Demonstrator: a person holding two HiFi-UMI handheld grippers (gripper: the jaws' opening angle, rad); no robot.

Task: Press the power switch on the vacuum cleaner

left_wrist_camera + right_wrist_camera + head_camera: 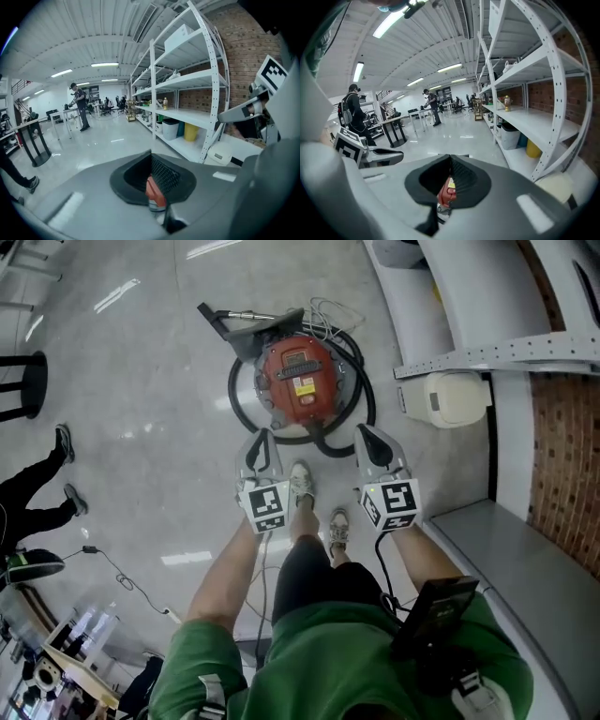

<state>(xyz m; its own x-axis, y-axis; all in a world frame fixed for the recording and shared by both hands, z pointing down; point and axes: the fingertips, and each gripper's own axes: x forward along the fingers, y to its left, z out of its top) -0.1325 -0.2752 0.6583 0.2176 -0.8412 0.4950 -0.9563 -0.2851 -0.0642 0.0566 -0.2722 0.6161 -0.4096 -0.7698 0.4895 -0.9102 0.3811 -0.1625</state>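
Head view: left claw [263,435], right claw [363,429] held forward, closed, near vacuum cleaner [300,377]

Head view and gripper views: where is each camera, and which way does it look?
Head view: on the person's head, looking down at the vacuum cleaner; arms, shoes, left gripper, right gripper show.
Left gripper view: on that gripper, along its shut jaws toward shelves; right gripper at right.
Right gripper view: on that gripper, facing likewise; left gripper at left.
Shared: all three show the red vacuum cleaner.
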